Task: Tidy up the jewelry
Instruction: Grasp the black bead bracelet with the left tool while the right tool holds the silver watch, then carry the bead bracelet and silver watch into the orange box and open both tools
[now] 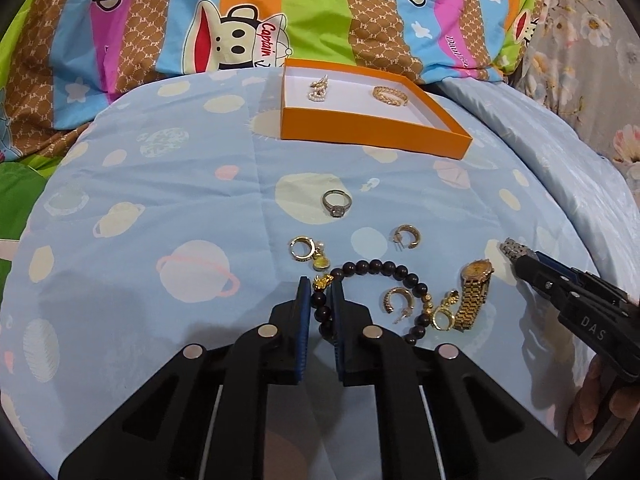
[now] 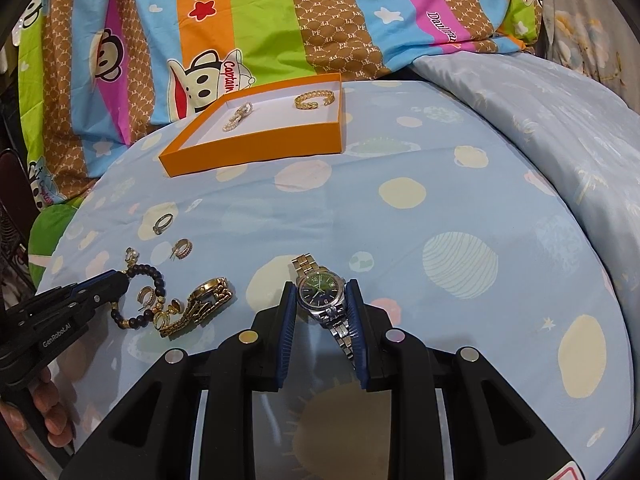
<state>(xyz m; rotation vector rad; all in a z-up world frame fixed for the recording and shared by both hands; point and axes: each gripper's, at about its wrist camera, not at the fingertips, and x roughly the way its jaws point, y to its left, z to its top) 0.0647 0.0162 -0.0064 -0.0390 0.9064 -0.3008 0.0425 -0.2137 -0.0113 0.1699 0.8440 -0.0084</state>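
Left tool (image 1: 320, 292) clenched on bead bracelet (image 1: 372, 268); hoop earring (image 1: 396, 300) lies inside loop just right of it, could snag and drag on lift. Right tool (image 2: 320, 300) grips silver watch (image 2: 322, 290) by case edges; strap dangles, could slip. Orange box (image 1: 372, 132) far ahead on bed.

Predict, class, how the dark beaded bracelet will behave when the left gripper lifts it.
The beaded bracelet will probably sag into a dangling loop, being separate strung beads. The left gripper pinches only one section, so the round beads may slip. Nearby earrings inside its loop could get dragged.
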